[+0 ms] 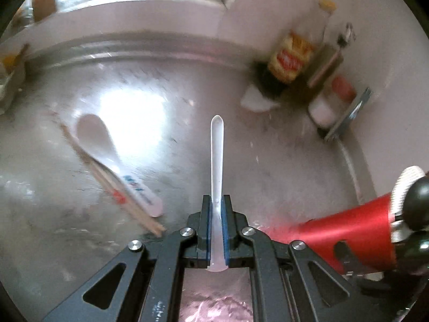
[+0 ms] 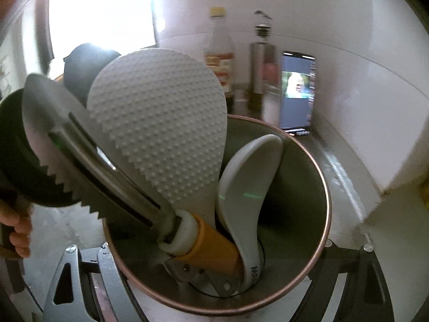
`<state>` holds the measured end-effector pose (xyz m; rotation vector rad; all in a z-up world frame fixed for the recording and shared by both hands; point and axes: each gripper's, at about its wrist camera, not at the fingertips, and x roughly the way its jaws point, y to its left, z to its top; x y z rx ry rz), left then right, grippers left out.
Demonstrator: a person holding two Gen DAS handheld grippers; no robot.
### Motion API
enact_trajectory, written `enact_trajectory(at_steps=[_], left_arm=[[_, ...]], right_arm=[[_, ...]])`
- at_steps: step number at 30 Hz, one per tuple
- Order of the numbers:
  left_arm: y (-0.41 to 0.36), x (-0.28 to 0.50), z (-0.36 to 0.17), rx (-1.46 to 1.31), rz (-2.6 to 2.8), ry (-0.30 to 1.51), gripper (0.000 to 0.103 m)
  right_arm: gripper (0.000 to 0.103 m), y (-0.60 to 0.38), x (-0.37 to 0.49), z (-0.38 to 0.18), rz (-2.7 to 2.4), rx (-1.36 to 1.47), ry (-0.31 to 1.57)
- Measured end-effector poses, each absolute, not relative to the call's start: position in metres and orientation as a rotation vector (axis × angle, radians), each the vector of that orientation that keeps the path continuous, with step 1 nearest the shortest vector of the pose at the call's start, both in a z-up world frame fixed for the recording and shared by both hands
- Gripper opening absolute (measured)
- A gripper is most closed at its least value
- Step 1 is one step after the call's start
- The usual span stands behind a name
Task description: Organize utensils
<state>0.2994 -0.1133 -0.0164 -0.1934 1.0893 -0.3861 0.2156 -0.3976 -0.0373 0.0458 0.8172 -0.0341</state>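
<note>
**One spoon in the jaws, the cup waiting to take it**

I'm holding a thin white plastic spoon [image 1: 217, 166] in my left hand-held gripper [image 1: 217, 222], and the jaws are clenching it by the bowl end so the handle is sticking straight out ahead, clear of the table [image 1: 281, 166]. I judge that grip is keeping it lined up for a handle-first drop into the holder.

My right hand-held gripper [image 2: 214, 292] is wrapping a metal cup [image 2: 308, 187] from both sides, its arms showing to the left and right of the rim, so I read it as grasping the cup and steadying it as the collecting pot.

Counting what is standing in the cup: one dimpled rice paddle [image 2: 161, 123], one white soup spoon [image 2: 249, 177] and one saw-edged metal scraper [image 2: 88, 161] with an orange handle, all leaning toward the left side.

Still lying on the table to the left: one white soup spoon [image 1: 107, 155] and, touching it, one pair of wooden chopsticks [image 1: 126, 201]. So I'm counting three utensils stowed, one in transit and two left out.
</note>
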Motion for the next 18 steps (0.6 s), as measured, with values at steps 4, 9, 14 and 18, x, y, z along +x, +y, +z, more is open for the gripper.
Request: enact_trajectory(at_steps=[4,9,14,18], left_arm=[[-0.088,0.280,0.019,-0.242,-0.399,0.981,0.006],[-0.072,0.256,0.078,-0.294,-0.485,0.800,0.006],[-0.096,0.249,0.124,-0.284,-0.614,0.650,0.006],[-0.129,0.249,0.132,-0.250,-0.734,0.619,0.006]], right_arm=[[0.091,-0.374,0.228,-0.040,0.020,0.014,0.819],[0.091,-0.352,0.232,-0.041,0.064,-0.010,0.818],[0.091,-0.333,0.238,-0.042,0.102,-0.029,0.817],[0.091,-0.324,0.243,-0.044,0.128,-0.038,0.816]])
